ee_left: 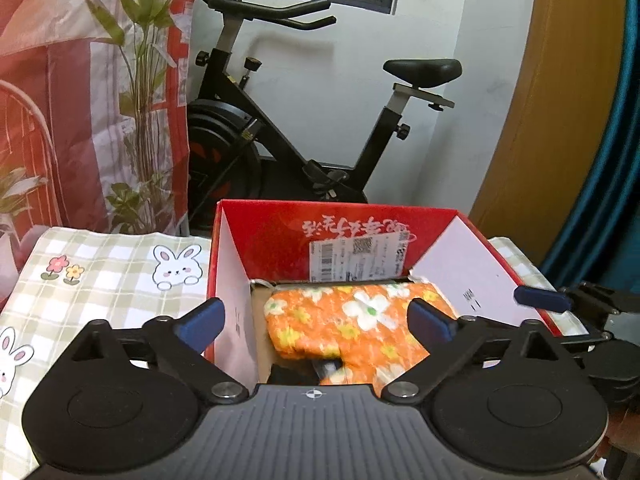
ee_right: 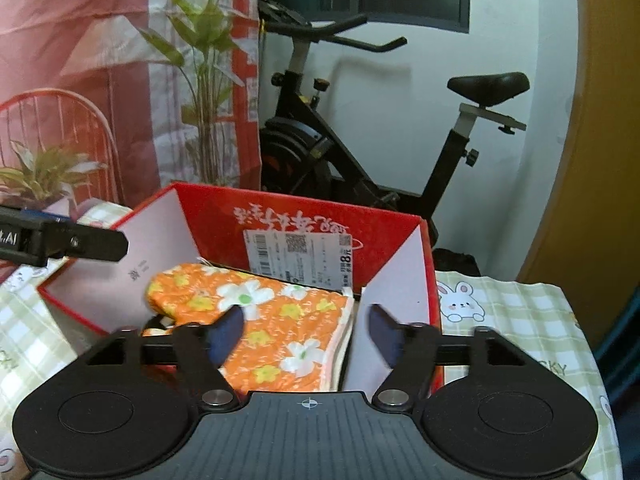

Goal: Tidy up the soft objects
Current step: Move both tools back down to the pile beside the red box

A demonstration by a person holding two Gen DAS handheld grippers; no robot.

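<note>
A folded orange cloth with white and yellow flowers point(ee_left: 360, 320) point(ee_right: 280, 320) lies inside an open red cardboard box point(ee_left: 280, 232) point(ee_right: 208, 216) with white flaps. My left gripper point(ee_left: 316, 320) is open and wide above the box's near left side, one blue pad outside the left flap, the other over the cloth. My right gripper point(ee_right: 306, 332) is open above the cloth's right part, its pads off the fabric. One of the right gripper's fingers point(ee_left: 542, 298) shows over the box's right flap. One of the left gripper's fingers point(ee_right: 92, 244) reaches over the left flap.
The box stands on a checked tablecloth with rabbit prints point(ee_left: 100, 280) point(ee_right: 512, 320). Behind it is a black exercise bike point(ee_left: 280, 140) point(ee_right: 320, 152) against a white wall. A printed red sheet point(ee_left: 80, 100) hangs at left, a wooden door point(ee_left: 560, 120) at right.
</note>
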